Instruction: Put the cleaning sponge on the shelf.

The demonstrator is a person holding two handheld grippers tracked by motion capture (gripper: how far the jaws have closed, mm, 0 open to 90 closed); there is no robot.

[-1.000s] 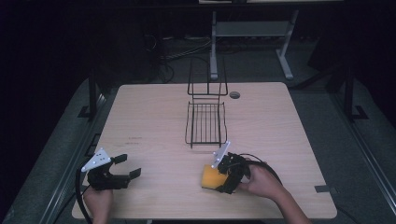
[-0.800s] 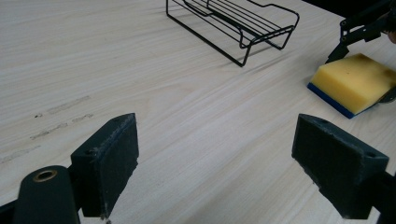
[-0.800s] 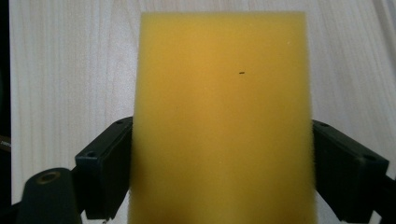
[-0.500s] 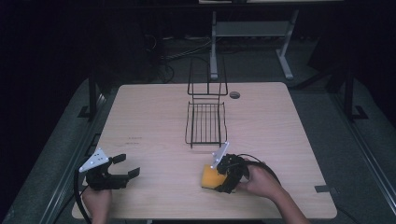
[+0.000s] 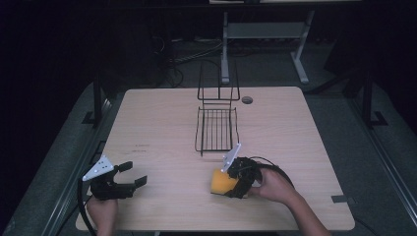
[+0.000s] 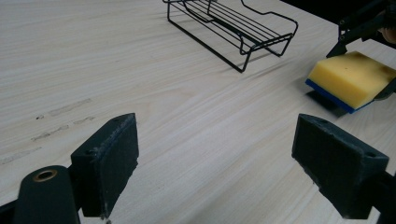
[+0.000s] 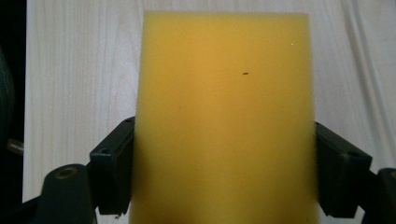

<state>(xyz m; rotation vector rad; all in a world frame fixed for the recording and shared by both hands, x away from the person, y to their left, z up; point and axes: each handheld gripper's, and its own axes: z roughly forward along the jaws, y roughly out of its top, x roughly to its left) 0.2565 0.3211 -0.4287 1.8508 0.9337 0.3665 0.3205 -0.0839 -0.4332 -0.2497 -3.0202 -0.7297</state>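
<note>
Right gripper view: fingers [image 7: 112, 177] pinch the sponge [image 7: 224, 121] from both sides; its far end lies over the table [image 7: 74, 70].
Left gripper view: fingers [image 6: 107, 163] spread, nothing between; sponge's blue underside shows.
High view: sponge just before the rack [image 5: 216, 129]; that blue side is hidden.

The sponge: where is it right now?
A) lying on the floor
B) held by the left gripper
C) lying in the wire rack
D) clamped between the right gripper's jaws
D: the right gripper has a jaw pressed on each side of the yellow sponge, near the wire rack; the left gripper is open.
</note>
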